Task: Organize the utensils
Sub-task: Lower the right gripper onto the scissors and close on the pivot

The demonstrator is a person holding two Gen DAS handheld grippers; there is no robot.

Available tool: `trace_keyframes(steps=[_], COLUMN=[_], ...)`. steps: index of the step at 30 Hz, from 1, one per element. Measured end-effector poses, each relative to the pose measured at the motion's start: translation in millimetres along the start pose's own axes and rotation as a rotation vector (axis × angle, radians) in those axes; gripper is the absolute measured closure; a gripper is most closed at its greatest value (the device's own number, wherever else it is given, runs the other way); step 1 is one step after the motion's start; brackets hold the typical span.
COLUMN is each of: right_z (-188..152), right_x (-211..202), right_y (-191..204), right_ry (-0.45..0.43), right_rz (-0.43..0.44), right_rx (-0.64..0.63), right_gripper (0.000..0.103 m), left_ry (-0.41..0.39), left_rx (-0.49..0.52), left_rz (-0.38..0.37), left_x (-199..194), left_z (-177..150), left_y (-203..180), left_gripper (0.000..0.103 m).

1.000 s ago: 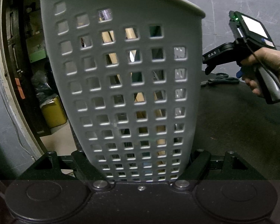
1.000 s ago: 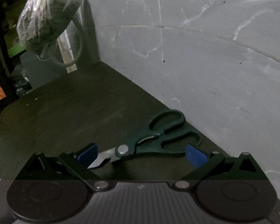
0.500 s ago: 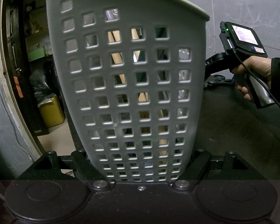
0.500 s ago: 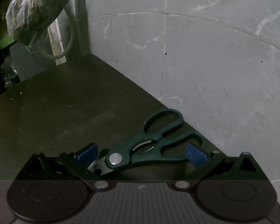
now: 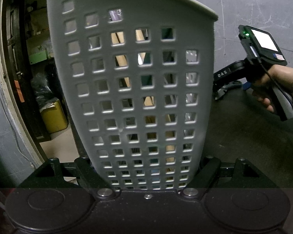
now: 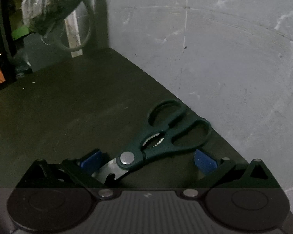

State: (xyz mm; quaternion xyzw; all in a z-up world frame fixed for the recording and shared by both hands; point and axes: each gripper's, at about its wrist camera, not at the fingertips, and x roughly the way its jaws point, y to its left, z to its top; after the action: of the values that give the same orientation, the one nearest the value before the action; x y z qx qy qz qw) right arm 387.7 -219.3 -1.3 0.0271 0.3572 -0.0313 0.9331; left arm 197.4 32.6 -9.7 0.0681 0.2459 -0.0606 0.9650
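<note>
1. The left tongs (image 5: 146, 173) are clenched on the base of a grey perforated holder (image 5: 134, 81), one black arm on each side of it. They seem to keep it upright and steady so that utensils can be dropped in; through its square holes pale wooden handles (image 5: 119, 39) show inside.
2. The right tongs (image 6: 148, 159) stand released, their blue pads (image 6: 90, 159) straddling a pair of dark green kitchen scissors (image 6: 162, 136) without pressing on them. The scissors lie flat with the blade end between the pads and the handle loops pointing away, which suits a pinch near the pivot.
3. To the right of the holder, a hand (image 5: 271, 85) carries those right tongs low over the scissors.
4. The surface (image 6: 68, 107) is dark and matt, and bare beyond the scissors.
5. Behind the scissors rises a scuffed grey wall (image 6: 214, 48); left of the holder, an open doorway shows a yellow container (image 5: 53, 117) and cluttered shelves.
</note>
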Motion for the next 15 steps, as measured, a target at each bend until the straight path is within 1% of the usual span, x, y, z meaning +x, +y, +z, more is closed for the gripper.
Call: trace_keyframes(steps=[4, 6, 8, 9, 10, 11, 12, 14, 15], right_z=[-11, -20, -27, -31, -33, -34, -34, -30, -27], right_x=[-10, -18, -26, -29, -32, -34, -35, -33, -32], right_y=[0, 0, 3, 3, 4, 4, 4, 1, -3], right_ry=[-0.011, -0.030, -0.057, -0.068, -0.074, -0.076, -0.077, -0.068, -0.062], right_rz=[0.060, 0.110, 0.150, 0.174, 0.188, 0.194, 0.194, 0.181, 0.170], right_rx=[-0.046, -0.090, -0.144, -0.161, -0.176, -0.180, -0.171, -0.134, -0.103], right_gripper=[0.001, 0.003, 0.012, 0.019, 0.024, 0.025, 0.026, 0.024, 0.017], left_ry=[0.002, 0.002, 0.003, 0.004, 0.004, 0.004, 0.005, 0.005, 0.005], left_rx=[0.005, 0.007, 0.010, 0.011, 0.012, 0.013, 0.014, 0.018, 0.019], left_rz=[0.004, 0.007, 0.010, 0.011, 0.013, 0.014, 0.016, 0.020, 0.021], left_x=[1, 1, 2, 2, 2, 2, 2, 3, 3], left_z=[1, 1, 1, 1, 2, 2, 2, 2, 2], left_y=[-2, -3, -4, -5, -6, -6, -7, -8, -9], left_gripper=[0.022, 0.022, 0.023, 0.023, 0.023, 0.023, 0.023, 0.023, 0.023])
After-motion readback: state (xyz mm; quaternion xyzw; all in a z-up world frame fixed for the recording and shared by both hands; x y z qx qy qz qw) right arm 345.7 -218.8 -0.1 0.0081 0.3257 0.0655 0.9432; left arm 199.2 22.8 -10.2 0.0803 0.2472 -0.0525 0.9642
